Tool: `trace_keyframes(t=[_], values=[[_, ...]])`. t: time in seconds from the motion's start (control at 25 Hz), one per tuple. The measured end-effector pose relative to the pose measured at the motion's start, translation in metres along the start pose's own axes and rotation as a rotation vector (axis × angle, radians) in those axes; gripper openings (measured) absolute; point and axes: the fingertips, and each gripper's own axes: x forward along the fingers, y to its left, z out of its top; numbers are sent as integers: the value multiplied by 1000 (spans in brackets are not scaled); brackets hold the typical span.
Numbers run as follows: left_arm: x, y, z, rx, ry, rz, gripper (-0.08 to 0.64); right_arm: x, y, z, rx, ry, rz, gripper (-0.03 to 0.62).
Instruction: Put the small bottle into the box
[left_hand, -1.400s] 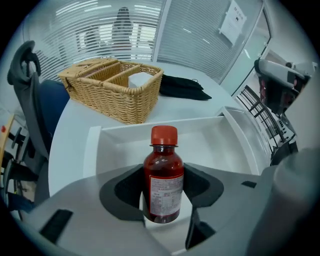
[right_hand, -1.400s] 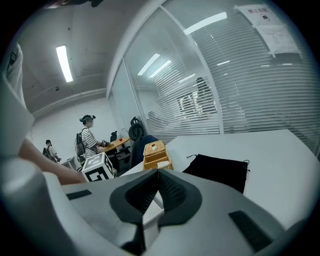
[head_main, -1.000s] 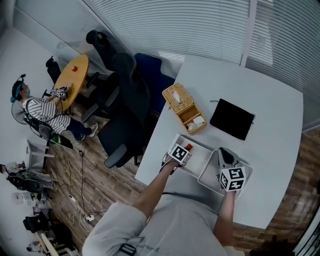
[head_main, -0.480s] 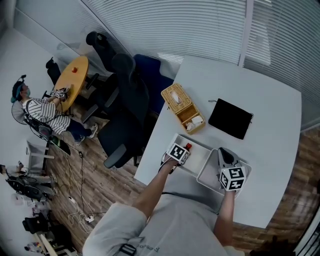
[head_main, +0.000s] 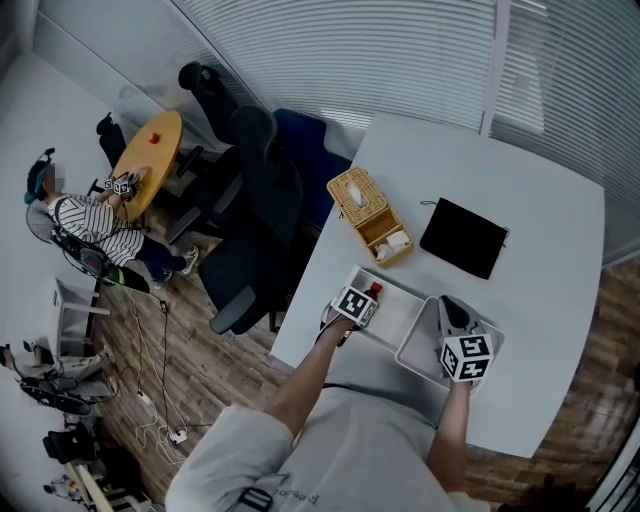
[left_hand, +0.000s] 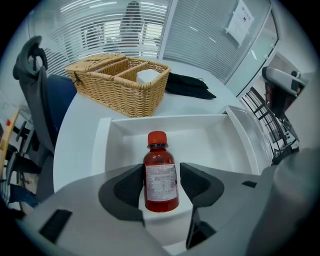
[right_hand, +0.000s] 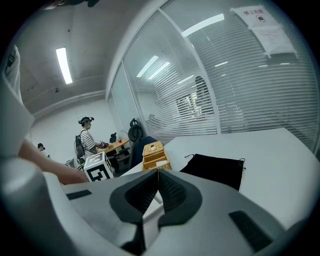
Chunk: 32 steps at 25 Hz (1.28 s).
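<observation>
Two claws are in the person's hands. The left gripper is closed on the small bottle, with one jaw on each side of its label. The bottle stands up straight, red cap on top, low at the near end of the white box. The right gripper has its jaws pressed together at the tips, over the box's open lid. To do this step well, the person should lower the bottle slowly until its bottom sits flat on the box floor. Only then should the jaws open, so it does not tip.
</observation>
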Motion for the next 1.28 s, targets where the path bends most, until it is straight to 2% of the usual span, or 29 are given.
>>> trace_keyframes(t=[0.4, 0.64, 1.28], values=[[-11, 1, 4, -10, -45, 26, 247, -4, 0, -1, 4, -2, 0, 18], [-17, -3, 4, -39, -64, 2, 247, -4, 3, 0, 3, -4, 15, 18], [-61, 5, 0, -64, -183, 47, 247, -5, 32, -2, -55, 5, 69, 18]])
